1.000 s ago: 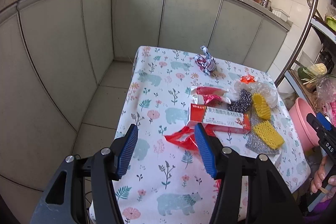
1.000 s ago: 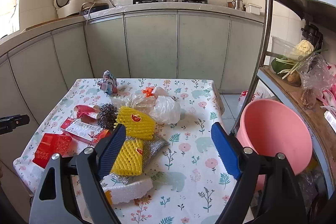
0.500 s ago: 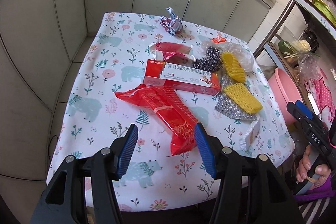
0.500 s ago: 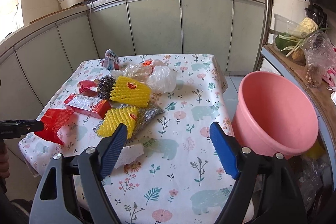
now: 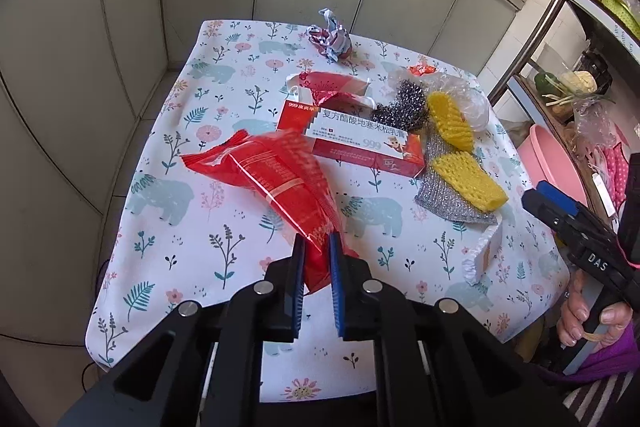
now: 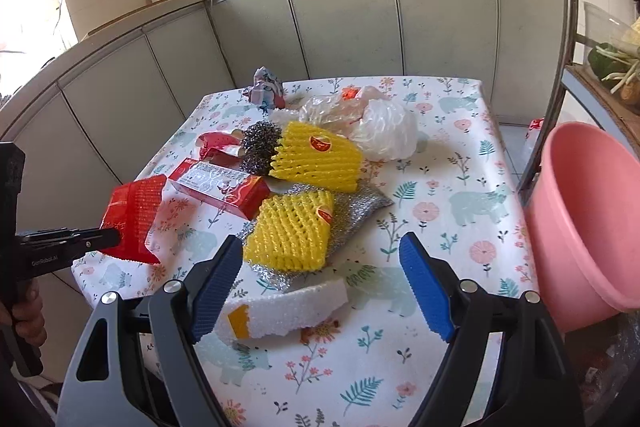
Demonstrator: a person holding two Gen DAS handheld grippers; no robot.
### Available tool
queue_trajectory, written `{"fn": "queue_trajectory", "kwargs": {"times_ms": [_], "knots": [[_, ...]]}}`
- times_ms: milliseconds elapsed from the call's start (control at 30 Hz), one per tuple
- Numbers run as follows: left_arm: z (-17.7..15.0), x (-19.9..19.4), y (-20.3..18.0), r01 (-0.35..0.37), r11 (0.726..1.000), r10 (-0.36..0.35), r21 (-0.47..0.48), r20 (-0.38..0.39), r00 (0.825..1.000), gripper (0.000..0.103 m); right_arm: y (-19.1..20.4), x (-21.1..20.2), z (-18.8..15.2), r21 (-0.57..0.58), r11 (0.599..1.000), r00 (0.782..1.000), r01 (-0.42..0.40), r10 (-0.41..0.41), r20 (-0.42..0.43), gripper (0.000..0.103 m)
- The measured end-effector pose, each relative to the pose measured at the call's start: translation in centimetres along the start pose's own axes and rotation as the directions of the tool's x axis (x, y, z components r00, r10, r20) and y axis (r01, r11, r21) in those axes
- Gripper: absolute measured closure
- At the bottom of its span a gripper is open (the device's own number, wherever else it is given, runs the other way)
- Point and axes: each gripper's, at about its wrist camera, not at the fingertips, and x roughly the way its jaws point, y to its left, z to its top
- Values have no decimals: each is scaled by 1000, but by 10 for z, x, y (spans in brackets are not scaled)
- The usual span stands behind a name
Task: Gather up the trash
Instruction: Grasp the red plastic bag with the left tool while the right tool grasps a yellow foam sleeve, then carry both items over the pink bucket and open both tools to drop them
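At the table's left edge the left gripper (image 5: 317, 259) pinches the near end of a red foil wrapper (image 5: 280, 179), blue pads closed on it, the far end slanting over the floral tablecloth (image 5: 224, 227). Next comes a red-and-white medicine box (image 5: 360, 143), then a steel scourer (image 6: 260, 147), two yellow foam fruit nets (image 6: 292, 235) (one lies on a silver mesh cloth), and crumpled clear plastic bags (image 6: 384, 131). The right gripper (image 6: 320, 291) hangs with fingers spread wide over a white foam scrap (image 6: 288, 311). Rightmost, off the table, sits a pink basin (image 6: 588, 219).
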Motion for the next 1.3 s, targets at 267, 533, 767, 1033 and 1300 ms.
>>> {"fn": "queue_trajectory", "kwargs": {"times_ms": [267,533,767,1033,1300], "knots": [[9,-27,-6,2,998,-8,60,92,996,95,-4,41,0,51,998,991,-36,42,-130,61],[20,-35,-22,18,992,-36,124,143,989,95,-9,29,-5,93,994,991,-62,72,-112,93],[15,-55,-36,33,988,-63,150,199,978,95,-21,-11,-7,119,992,998,-40,45,-45,94],[4,-93,-53,34,983,-85,181,282,955,95,-25,-64,-13,127,992,998,-25,18,57,94],[1,-113,-77,81,968,-158,236,328,931,95,-32,-106,-26,139,990,992,29,-46,117,94]]}}
